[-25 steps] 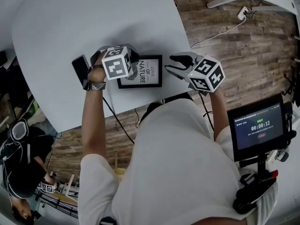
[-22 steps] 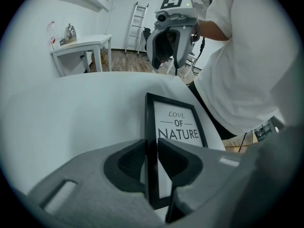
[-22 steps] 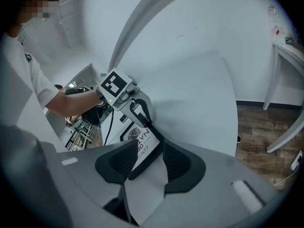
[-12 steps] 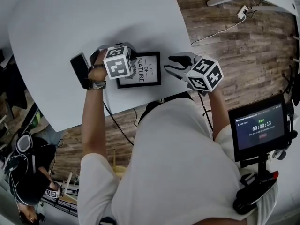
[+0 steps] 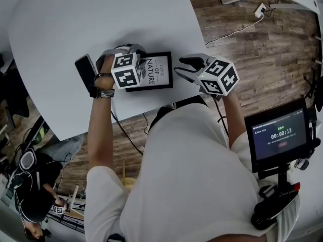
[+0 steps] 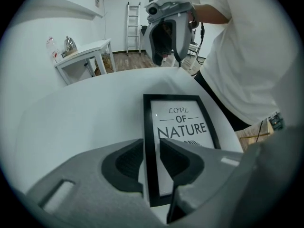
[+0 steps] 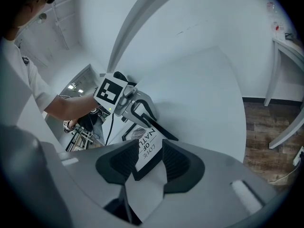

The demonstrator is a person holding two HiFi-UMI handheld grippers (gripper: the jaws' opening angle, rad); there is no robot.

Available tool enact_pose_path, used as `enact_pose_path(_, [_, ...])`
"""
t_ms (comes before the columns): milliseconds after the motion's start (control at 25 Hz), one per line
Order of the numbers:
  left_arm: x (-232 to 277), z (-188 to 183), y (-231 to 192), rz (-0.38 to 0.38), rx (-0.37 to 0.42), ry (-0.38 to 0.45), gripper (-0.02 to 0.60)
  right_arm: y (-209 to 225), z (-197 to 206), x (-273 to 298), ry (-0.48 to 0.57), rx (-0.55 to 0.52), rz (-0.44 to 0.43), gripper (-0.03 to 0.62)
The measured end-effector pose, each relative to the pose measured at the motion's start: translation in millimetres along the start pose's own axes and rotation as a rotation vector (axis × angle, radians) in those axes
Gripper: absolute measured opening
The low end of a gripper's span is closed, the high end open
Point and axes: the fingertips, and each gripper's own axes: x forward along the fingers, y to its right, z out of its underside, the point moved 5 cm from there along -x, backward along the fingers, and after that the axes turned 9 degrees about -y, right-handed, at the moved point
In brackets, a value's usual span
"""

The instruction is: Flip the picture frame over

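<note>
The black picture frame (image 5: 157,72) lies face up on the white table (image 5: 101,19), its print reading "LOVE OF NATURE". My left gripper (image 5: 133,52) points steeply down at the frame's far long border, near its left corner. In the left gripper view the jaws (image 6: 151,148) straddle that border (image 6: 150,127). They have just been opening, and a thin gap shows at each pad. My right gripper (image 5: 179,67) hovers just right of the frame, spread wide. Its jaws (image 7: 151,158) have just been closing a little, with nothing gripped. The frame's corner (image 7: 148,147) shows beyond them.
A black phone (image 5: 85,70) lies on the table left of my left hand. The table's curved near edge runs close under the frame, with wooden floor (image 5: 252,49) beyond. A timer screen (image 5: 280,134) stands at the right. A small white side table (image 6: 85,51) is far off.
My left gripper has tilted a little over the frame's border. The right gripper has barely shifted. The frame lies where it was on the table.
</note>
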Motion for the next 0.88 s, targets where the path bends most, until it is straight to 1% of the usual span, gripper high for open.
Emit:
enact_pose_path(160, [-5.3, 4.7, -6.8, -0.052, -0.011, -0.007, 0.118, 3.4, -5.4, -1.1, 0.006, 0.0, 0.013, 0.156])
enact_pose_path(320, [-16.8, 9.9, -14.0, -0.124, -0.033, 0.001, 0.121, 6.7, -11.1, -0.8, 0.005, -0.008, 0.024, 0.155])
enact_pose_path(360, [-21.5, 10.7, -16.0, -0.146, -0.055, 0.015, 0.12, 7.8, -13.4, -1.1, 0.007, -0.014, 0.032, 0.149])
enact_pose_path(440, [-32.6, 10.4, -18.9, -0.185, -0.126, 0.066, 0.118, 10.8, -20.5, -3.6, 0.022, -0.025, 0.059, 0.138])
enact_pose_path(480, [-38.0, 9.5, -19.2, -0.198, -0.167, 0.1, 0.11, 12.7, -25.8, -5.7, 0.036, -0.031, 0.078, 0.114])
enact_pose_path(520, [-42.5, 8.3, -18.6, -0.209, -0.207, 0.136, 0.101, 14.5, -32.0, -8.0, 0.052, -0.038, 0.099, 0.069])
enact_pose_path(560, [-45.6, 7.1, -17.6, -0.219, -0.242, 0.168, 0.098, 15.8, -38.9, -10.2, 0.067, -0.049, 0.117, 0.049])
enact_pose_path(600, [-47.4, 6.0, -16.6, -0.228, -0.27, 0.193, 0.09, 16.7, -46.3, -12.3, 0.08, -0.062, 0.133, 0.046])
enact_pose_path(680, [-49.5, 4.2, -15.5, -0.249, -0.311, 0.226, 0.076, 17.5, -60.7, -17.6, 0.102, -0.095, 0.163, 0.031])
enact_pose_path(800, [-62.0, -2.3, -15.9, -0.288, -0.358, 0.262, 0.018, 14.3, -78.8, -33.5, 0.134, -0.135, 0.21, 0.011])
enact_pose_path(880, [-78.3, -6.2, -19.2, -0.32, -0.379, 0.282, 0.009, 10.2, -92.6, -46.7, 0.16, -0.149, 0.244, 0.006])
